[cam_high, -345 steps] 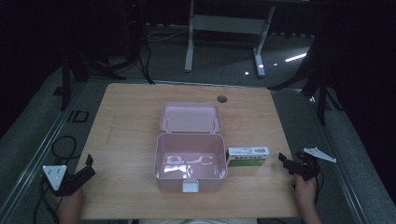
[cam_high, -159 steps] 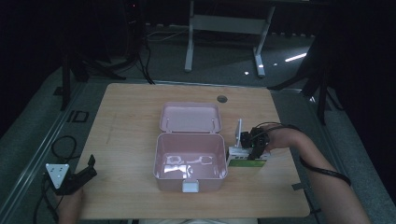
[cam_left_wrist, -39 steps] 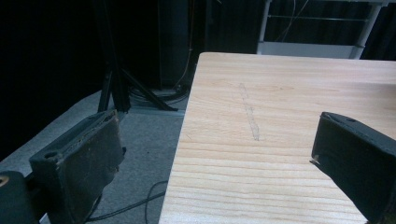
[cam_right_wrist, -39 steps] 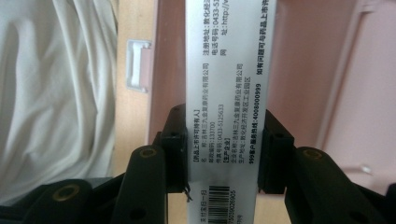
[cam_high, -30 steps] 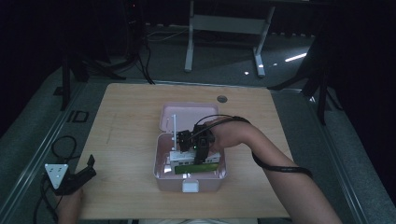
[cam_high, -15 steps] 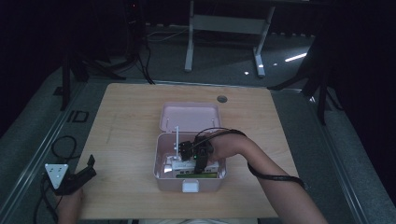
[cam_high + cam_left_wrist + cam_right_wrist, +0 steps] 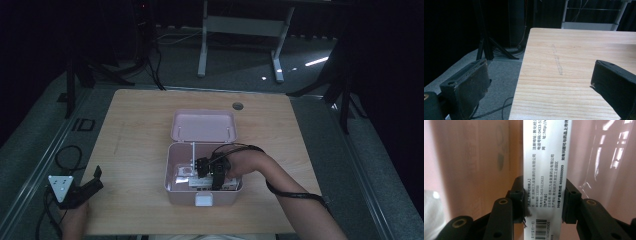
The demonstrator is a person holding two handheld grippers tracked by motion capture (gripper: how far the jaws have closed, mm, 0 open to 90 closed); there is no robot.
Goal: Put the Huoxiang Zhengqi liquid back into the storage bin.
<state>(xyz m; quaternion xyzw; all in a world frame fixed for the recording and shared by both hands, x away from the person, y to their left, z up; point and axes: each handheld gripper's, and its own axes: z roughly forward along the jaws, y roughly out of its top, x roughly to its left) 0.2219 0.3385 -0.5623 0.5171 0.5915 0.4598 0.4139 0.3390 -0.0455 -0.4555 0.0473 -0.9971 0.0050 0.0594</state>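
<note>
High cam overhead; tool cams close, sharing table.

Layout on the table. The open case sits near the middle of the table, toward the person's edge; its lid lies flat behind it, joined along the rear rim. The right gripper reaches down into the case from the right and clamps the carton, which lies inside the case along its front wall, beside a small packet at the left. The left gripper rests at the table's front-left corner, well apart from the case, jaws spread over bare tabletop.
</note>
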